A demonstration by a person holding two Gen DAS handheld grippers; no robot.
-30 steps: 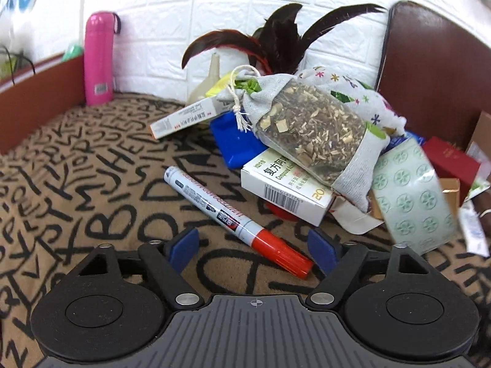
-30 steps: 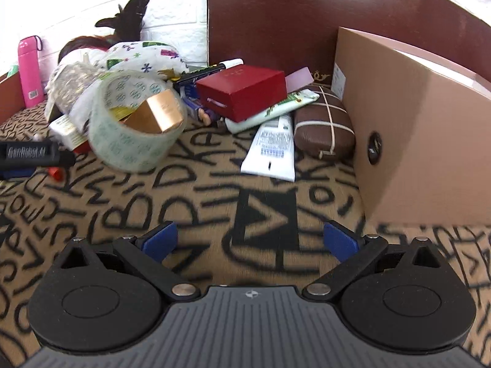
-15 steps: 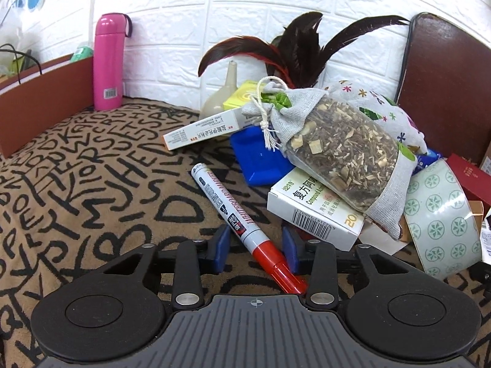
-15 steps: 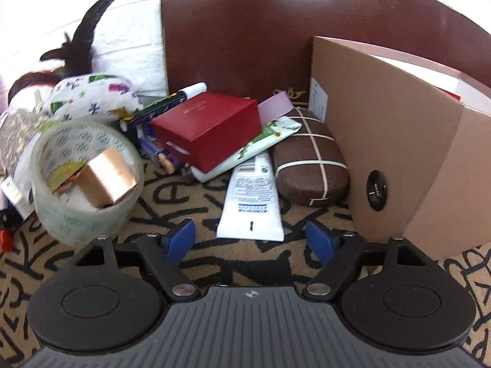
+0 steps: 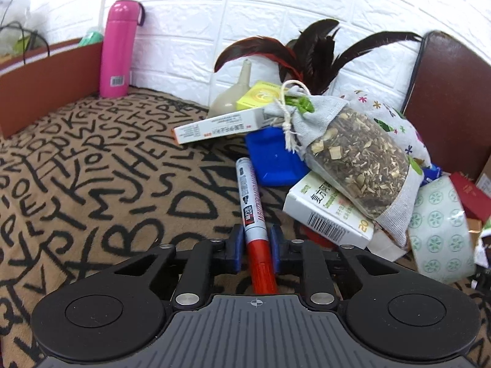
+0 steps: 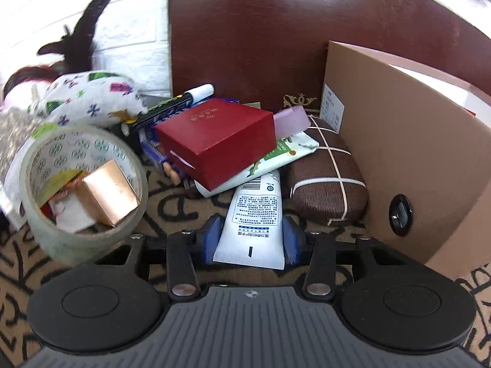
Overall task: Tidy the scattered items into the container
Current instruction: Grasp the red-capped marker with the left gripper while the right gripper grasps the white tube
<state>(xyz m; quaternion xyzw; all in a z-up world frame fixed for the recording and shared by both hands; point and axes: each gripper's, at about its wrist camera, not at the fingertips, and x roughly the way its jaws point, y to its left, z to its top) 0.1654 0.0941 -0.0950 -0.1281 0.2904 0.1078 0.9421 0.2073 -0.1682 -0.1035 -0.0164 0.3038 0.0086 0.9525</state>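
My left gripper (image 5: pixel 255 239) is shut on a silver marker with a red cap (image 5: pixel 252 205), which points away over the lettered cloth. My right gripper (image 6: pixel 251 233) has its blue pads against both sides of a white tube (image 6: pixel 254 214) lying on the cloth. The cardboard box (image 6: pixel 414 153) stands at the right of the right wrist view. A pile lies beside it: a red box (image 6: pixel 214 138), a brown case (image 6: pixel 325 190), a tape roll (image 6: pixel 76 190) and a herb sachet (image 5: pixel 353 153).
A pink flask (image 5: pixel 118 49) and a brown tray wall (image 5: pixel 46 79) stand at the far left. A white medicine box (image 5: pixel 328 211), a blue dish (image 5: pixel 273 156), feathers (image 5: pixel 313 52) and a dark wooden board (image 6: pixel 260 30) crowd the back.
My left gripper moved forward and closed on the marker. My right gripper moved forward to the pile and closed around the white tube.
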